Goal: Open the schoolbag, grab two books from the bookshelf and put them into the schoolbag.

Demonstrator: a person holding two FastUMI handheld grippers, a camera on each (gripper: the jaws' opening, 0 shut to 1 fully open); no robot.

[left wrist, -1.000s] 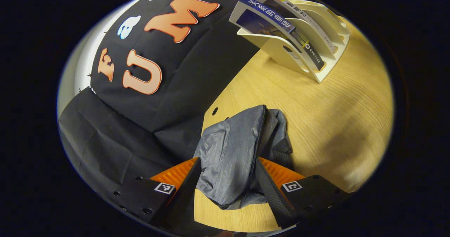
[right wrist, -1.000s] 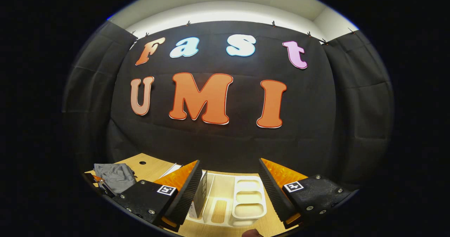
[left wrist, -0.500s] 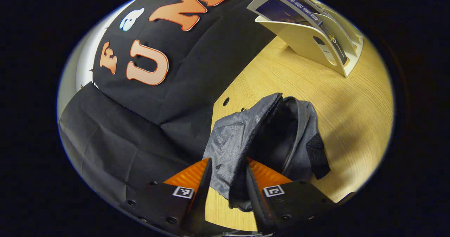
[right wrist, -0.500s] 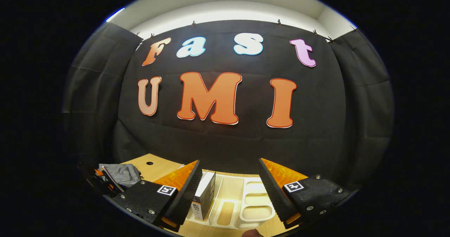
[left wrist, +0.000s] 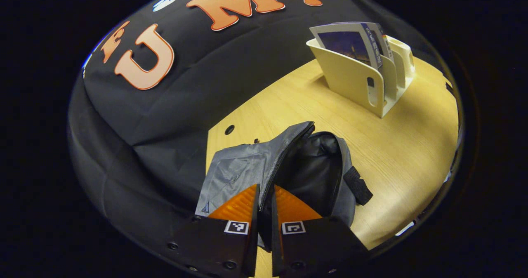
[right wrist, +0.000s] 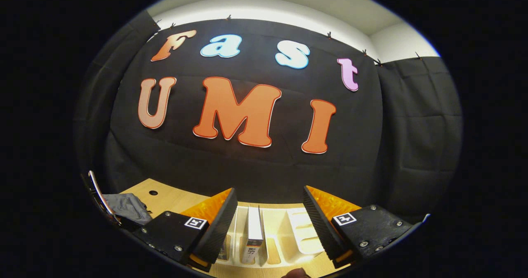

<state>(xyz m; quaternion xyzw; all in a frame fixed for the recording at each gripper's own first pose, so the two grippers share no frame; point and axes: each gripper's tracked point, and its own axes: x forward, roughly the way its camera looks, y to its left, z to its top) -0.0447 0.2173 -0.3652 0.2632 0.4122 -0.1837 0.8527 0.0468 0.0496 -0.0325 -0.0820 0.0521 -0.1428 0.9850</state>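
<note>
The grey schoolbag (left wrist: pixel 237 170) lies on the wooden table with its zipper undone and its dark inside (left wrist: pixel 313 168) showing. My left gripper (left wrist: pixel 266 187) is shut on the bag's zipper edge at the near end of the mouth. The white bookshelf (left wrist: pixel 354 78) stands at the far right and holds two books (left wrist: pixel 350 43) leaning upright. In the right gripper view, my right gripper (right wrist: pixel 269 190) hangs open above the bookshelf (right wrist: pixel 303 236). One upright book (right wrist: pixel 254 230) sits below the gap between its fingers, untouched. The schoolbag (right wrist: pixel 126 207) shows at the far left.
The wooden table (left wrist: pixel 396 146) has bare room between bag and bookshelf. A cable hole (left wrist: pixel 229 129) sits near the table's back edge. A black strap (left wrist: pixel 358 185) hangs off the bag's right side. The black cloth wall runs close behind the table.
My left gripper has closed from wide open onto the bag's zipper edge, and the bag's mouth now gapes wider. My right gripper has shifted over the bookshelf, with the book now under its gap.
</note>
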